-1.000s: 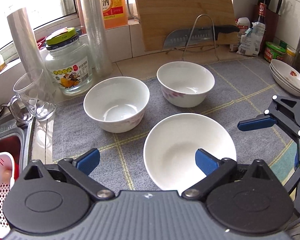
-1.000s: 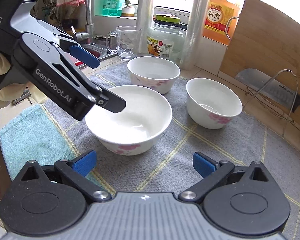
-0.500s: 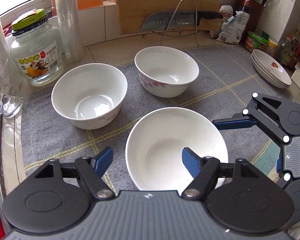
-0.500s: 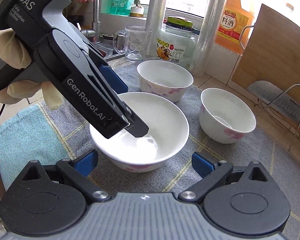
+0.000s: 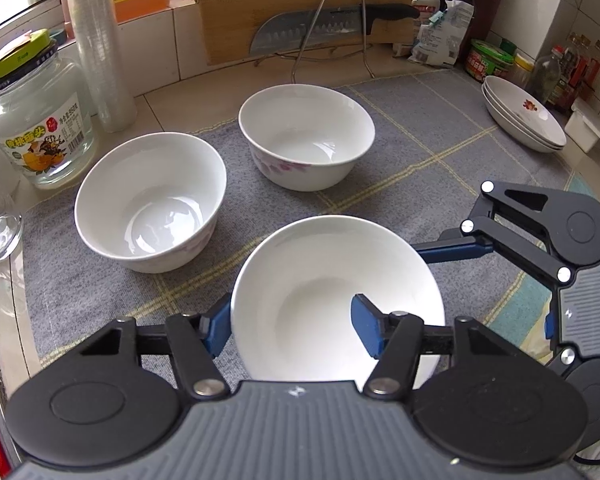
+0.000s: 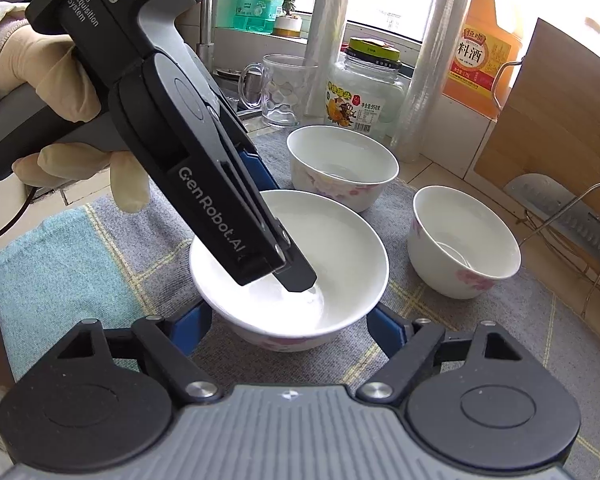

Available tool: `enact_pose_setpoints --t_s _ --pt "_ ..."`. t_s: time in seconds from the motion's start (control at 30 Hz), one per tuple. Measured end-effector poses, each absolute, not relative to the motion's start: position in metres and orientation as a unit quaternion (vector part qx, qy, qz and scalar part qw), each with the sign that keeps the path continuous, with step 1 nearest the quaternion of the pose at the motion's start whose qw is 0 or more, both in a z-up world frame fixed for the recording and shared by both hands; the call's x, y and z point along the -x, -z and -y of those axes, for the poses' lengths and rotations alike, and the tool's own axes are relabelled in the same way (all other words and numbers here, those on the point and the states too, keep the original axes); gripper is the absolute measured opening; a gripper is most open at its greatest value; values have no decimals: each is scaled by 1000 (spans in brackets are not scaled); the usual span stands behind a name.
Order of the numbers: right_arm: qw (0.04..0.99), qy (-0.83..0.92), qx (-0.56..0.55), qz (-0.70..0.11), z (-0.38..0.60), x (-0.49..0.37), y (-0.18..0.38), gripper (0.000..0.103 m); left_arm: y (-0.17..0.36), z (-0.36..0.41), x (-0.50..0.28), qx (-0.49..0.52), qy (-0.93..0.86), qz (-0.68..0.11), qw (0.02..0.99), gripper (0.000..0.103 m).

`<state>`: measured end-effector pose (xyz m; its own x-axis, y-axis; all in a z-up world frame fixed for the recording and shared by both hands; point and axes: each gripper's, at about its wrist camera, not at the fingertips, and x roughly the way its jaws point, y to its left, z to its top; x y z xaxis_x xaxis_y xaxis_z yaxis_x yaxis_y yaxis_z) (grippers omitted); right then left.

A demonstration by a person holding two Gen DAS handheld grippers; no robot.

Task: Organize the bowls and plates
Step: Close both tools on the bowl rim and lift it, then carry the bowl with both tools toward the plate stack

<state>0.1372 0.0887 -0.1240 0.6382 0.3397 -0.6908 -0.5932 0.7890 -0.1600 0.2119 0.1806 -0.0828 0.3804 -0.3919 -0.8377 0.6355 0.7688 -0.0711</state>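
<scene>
- Three white bowls sit on my grey cloth (image 5: 452, 152) over the bench, all empty; bare cloth lies open between them and the stacked plates (image 5: 520, 116) at the far right edge.
- My left gripper (image 5: 292, 328) has its jaws clamped on the near bowl (image 5: 332, 280), one pad outside the rim, one inside.
- My right gripper (image 6: 288, 328) straddles that same bowl, jaws just closing, not visibly pressing.
- Left bowl (image 5: 152, 200) and far bowl (image 5: 306, 136) stand apart, untouched.
</scene>
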Motion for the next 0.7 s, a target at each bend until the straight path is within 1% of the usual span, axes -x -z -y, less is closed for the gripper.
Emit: enact_pose_setpoints --t_s 0.7 --pt "884 -258 183 -345 -81 -132 113 88 75 -168 -207 -139 326 -462 813 61"
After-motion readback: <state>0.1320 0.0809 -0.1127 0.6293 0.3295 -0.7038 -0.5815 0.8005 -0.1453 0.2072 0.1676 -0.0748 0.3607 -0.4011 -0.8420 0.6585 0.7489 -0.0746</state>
